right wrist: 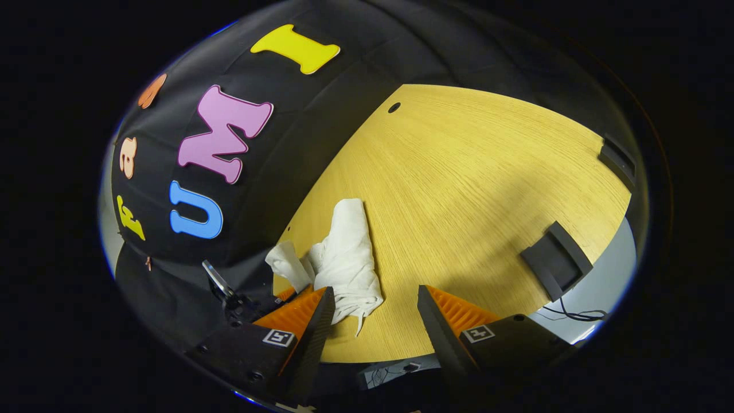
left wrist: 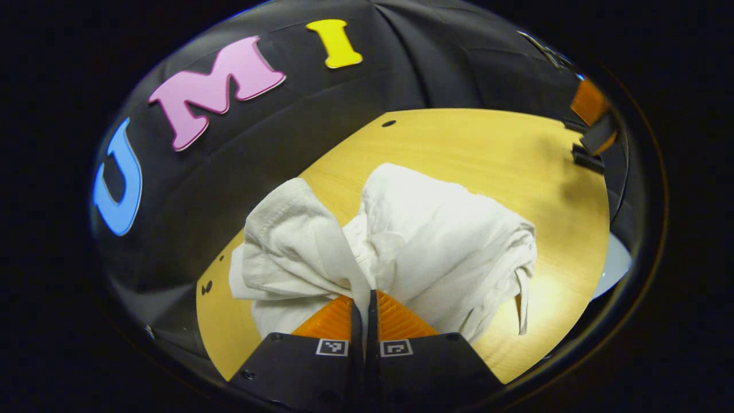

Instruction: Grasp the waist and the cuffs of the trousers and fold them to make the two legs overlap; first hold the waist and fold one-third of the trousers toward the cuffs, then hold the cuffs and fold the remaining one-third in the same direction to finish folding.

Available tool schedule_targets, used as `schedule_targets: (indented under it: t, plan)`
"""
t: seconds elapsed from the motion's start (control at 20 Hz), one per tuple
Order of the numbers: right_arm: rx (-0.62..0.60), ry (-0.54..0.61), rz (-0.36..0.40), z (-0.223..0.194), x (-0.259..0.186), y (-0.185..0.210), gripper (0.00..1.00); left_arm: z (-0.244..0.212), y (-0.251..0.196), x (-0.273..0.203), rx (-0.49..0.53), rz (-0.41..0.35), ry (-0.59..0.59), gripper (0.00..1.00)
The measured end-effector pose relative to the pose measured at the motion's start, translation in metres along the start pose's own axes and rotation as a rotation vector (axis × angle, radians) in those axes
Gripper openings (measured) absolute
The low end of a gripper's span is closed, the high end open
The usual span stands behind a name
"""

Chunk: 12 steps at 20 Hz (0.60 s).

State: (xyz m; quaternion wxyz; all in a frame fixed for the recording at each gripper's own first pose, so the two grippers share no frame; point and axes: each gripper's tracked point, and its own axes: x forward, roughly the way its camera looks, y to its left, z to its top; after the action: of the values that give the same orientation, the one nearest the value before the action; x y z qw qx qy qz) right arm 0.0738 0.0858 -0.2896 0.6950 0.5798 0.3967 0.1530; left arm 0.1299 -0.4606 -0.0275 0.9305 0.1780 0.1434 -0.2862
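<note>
**Pinching the bunched trousers with the left gripper while the right one waits wide**

Lying crumpled on the wooden table (right wrist: 487, 172), the white trousers (left wrist: 413, 241) sit directly ahead of the left gripper (left wrist: 364, 312), right at its fingertips. In the left gripper view the cloth spreads into two lumps, one to either side of the fingers, with a loose cord or strip hanging at the far right of the heap; which end is waist and which is cuffs I cannot tell.

The left gripper's fingers are pressed together with a ridge of white fabric drawn in between them, so it appears clamped on the trousers.

In the right gripper view the trousers (right wrist: 347, 261) form an elongated bundle whose long axis runs away from the camera, lying ahead and toward the left finger of the right gripper (right wrist: 375, 312). Its jaws stand wide apart and hold nothing; the cloth's near end is just beside its left finger, whether touching I cannot say.

Judging from this, the left gripper is the nearer and already engaged; the right must shift leftward to take its own hold before any spreading or folding.
</note>
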Motion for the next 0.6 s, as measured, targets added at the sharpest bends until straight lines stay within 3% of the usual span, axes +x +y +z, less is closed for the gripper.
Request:
schedule_targets:
  t: [0.15,0.35,0.45,0.5,0.55,0.6]
  plan:
    - [0.011,-0.019,-0.003,0.010,0.000,-0.002,0.90,-0.003,-0.008,0.010,0.128,0.002,0.009,0.06]
    - [0.033,-0.055,-0.007,0.023,0.000,-0.004,0.90,-0.006,-0.014,0.016,0.204,0.026,0.021,0.11]
    - [0.035,-0.059,-0.007,0.024,0.001,-0.003,0.90,-0.008,-0.016,0.017,0.201,0.028,0.029,0.20]
    - [0.034,-0.058,-0.006,0.023,0.003,-0.001,0.90,-0.007,-0.017,0.015,0.190,0.025,0.026,0.29]
    - [0.028,-0.055,-0.006,0.022,0.004,0.002,0.90,-0.005,-0.017,0.011,0.179,0.025,0.022,0.31]
    - [0.018,-0.051,-0.006,0.020,0.006,0.005,0.90,-0.002,-0.014,0.006,0.164,0.023,0.017,0.49]
